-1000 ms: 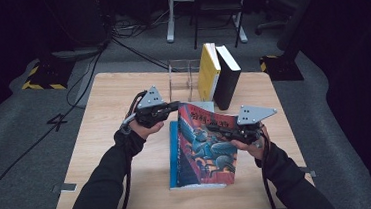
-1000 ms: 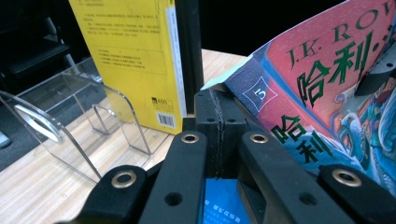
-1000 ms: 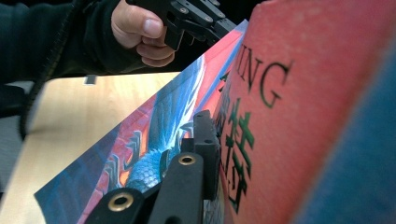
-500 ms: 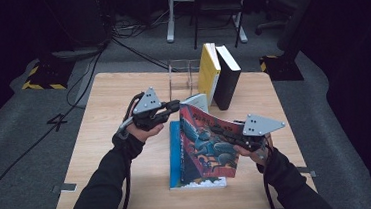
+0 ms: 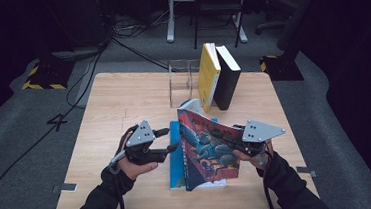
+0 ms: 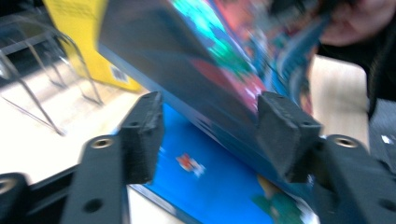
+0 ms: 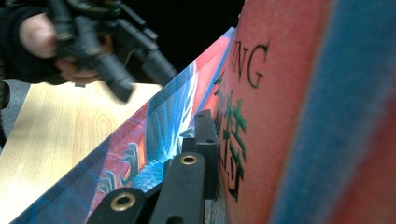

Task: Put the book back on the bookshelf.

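Now, take the colourful book as your landmark: it stands tilted near the middle of the desk, its lower edge resting on a blue book that lies flat beneath it. To its left, your left tongs sit just beside its cover; their jaws have just been opening, and in the left gripper view the left tongs stand parted, the pads clear of the colourful book that looms just past them, with the blue book below. Left of the colourful book the desk runs bare to its near and left edges, so that side gives you open room. Behind the colourful book, a clear wire stand is upright, and just to the right of the stand a yellow book and a black book lean together; all three are close behind the colourful book's top edge and narrow the way toward the far edge. On the right of the colourful book your right tongs are clamped onto its cover; in the right gripper view a jaw lies flat against the red and blue cover. Right of them a strip of bare desk reaches the right edge.
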`<act>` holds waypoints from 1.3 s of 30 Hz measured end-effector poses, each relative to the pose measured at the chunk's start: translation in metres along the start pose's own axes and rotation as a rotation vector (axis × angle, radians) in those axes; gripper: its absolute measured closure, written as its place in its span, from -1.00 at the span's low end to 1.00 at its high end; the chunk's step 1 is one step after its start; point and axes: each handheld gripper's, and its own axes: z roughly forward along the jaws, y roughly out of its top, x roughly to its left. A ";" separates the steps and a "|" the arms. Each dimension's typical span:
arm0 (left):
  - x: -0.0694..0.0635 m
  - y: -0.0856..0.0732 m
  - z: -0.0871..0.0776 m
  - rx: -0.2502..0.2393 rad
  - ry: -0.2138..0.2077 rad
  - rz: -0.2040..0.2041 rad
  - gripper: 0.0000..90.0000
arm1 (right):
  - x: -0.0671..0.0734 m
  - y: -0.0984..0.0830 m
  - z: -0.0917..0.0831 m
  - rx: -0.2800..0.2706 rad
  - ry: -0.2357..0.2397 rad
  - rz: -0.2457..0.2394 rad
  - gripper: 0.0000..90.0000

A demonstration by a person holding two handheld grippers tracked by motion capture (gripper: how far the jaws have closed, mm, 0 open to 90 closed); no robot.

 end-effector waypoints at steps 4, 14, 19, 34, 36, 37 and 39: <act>-0.019 -0.004 0.015 0.052 -0.036 -0.030 -0.30 | 0.000 0.000 0.000 0.001 0.001 -0.002 0.96; -0.022 -0.009 0.058 0.094 -0.013 -0.081 -0.26 | -0.001 0.000 0.002 0.016 0.010 -0.005 0.96; -0.019 -0.005 0.059 0.065 0.002 -0.054 0.13 | -0.009 -0.002 0.000 0.028 -0.008 0.008 0.95; -0.013 0.006 0.058 -0.074 0.208 0.119 0.35 | -0.031 0.013 -0.001 0.004 -0.059 -0.013 0.89; -0.008 0.002 0.056 -0.096 0.216 0.147 0.37 | -0.033 0.014 0.001 -0.006 -0.066 -0.009 0.87; -0.008 0.000 0.055 -0.100 0.210 0.154 0.37 | -0.032 0.014 0.002 -0.007 -0.064 -0.007 0.86; -0.009 -0.003 0.053 -0.102 0.205 0.167 0.38 | -0.030 0.013 0.001 -0.006 -0.061 -0.012 0.86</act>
